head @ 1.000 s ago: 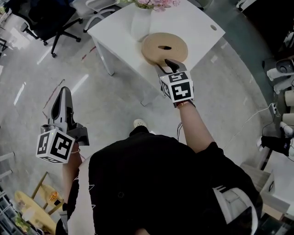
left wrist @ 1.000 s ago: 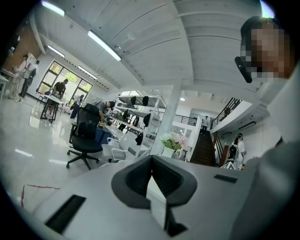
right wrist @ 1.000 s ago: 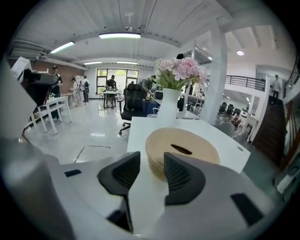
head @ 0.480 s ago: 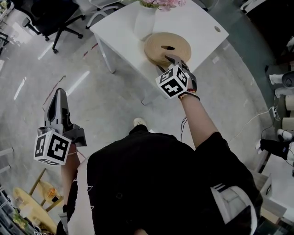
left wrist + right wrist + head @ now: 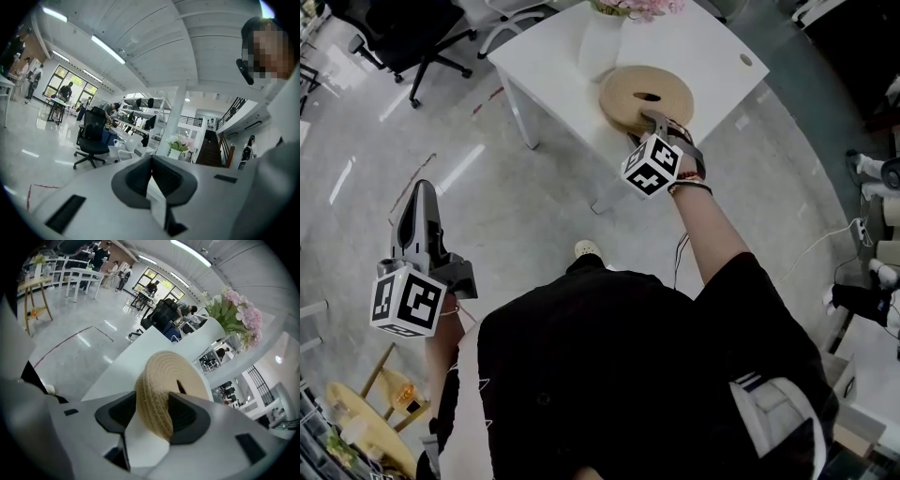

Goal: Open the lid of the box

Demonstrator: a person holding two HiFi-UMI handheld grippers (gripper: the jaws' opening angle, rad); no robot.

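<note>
at 8 o'clock, the left gripper hangs over the grey floor, jaws closed together on nothing. at 1 o'clock, the right gripper has just been opening its jaws, which straddle the near rim of the closed round woven straw box on the white table.

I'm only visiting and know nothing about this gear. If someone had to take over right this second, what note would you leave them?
Left gripper: shut, empty, held over the floor away from the table.
Right gripper: open, its jaws have just been opening; they straddle the near rim of the woven lid, not clamped yet.
Woven box: on the white table, lid lying flat on it.
Done: reach to the rim.
Left: close on the rim and lift the lid off.
</note>
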